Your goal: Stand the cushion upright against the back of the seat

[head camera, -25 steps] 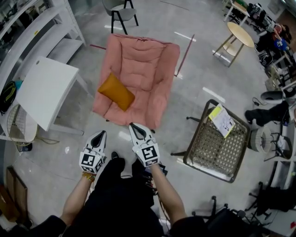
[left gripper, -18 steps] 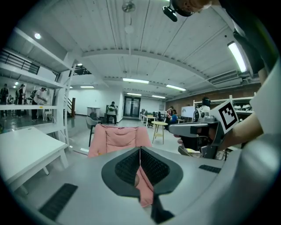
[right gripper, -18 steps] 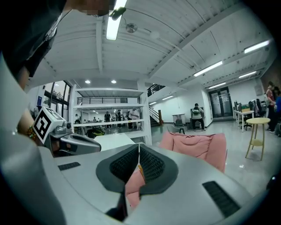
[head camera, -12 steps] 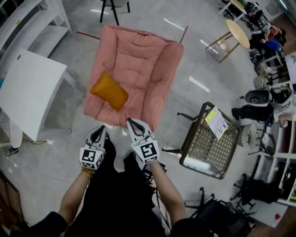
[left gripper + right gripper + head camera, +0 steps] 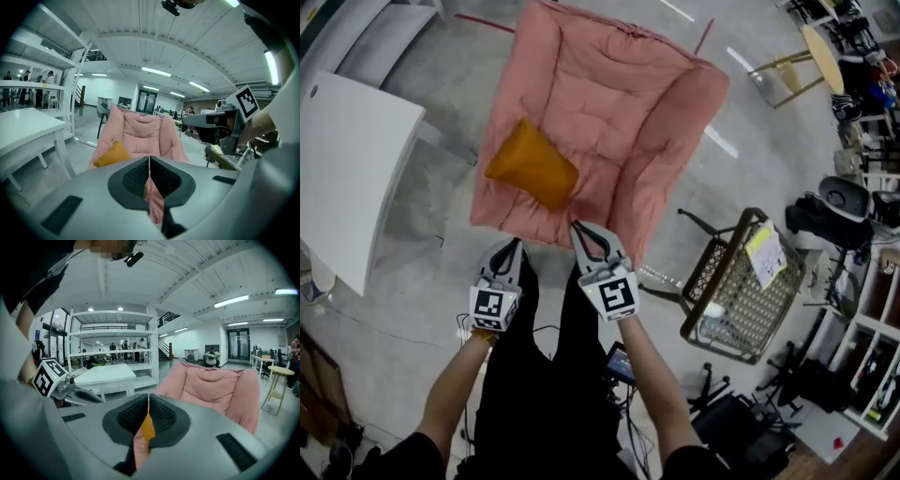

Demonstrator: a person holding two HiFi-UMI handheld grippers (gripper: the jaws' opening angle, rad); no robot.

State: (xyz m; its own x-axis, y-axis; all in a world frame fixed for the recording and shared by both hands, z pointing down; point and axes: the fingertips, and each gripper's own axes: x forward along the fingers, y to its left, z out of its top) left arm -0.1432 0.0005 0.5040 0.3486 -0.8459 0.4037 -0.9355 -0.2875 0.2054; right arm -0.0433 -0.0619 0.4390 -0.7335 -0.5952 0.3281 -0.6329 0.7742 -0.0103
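Observation:
An orange cushion lies flat on the left side of a pink padded chair; in the left gripper view the cushion shows at the chair's left edge. My left gripper is shut with nothing in it and hangs just short of the seat's front edge, below the cushion. My right gripper is shut and empty too, its tips at the seat's front rim, right of the cushion. The right gripper view shows the chair back ahead and a sliver of orange between the jaws.
A white table stands left of the chair. A wicker chair with a yellow sheet on it stands to the right. A round wooden table and shelving are farther off. A cable trails on the floor by the person's legs.
Both grippers have moved forward and down toward the chair's front edge, still shut. The chair and cushion now look larger and closer in the head view.

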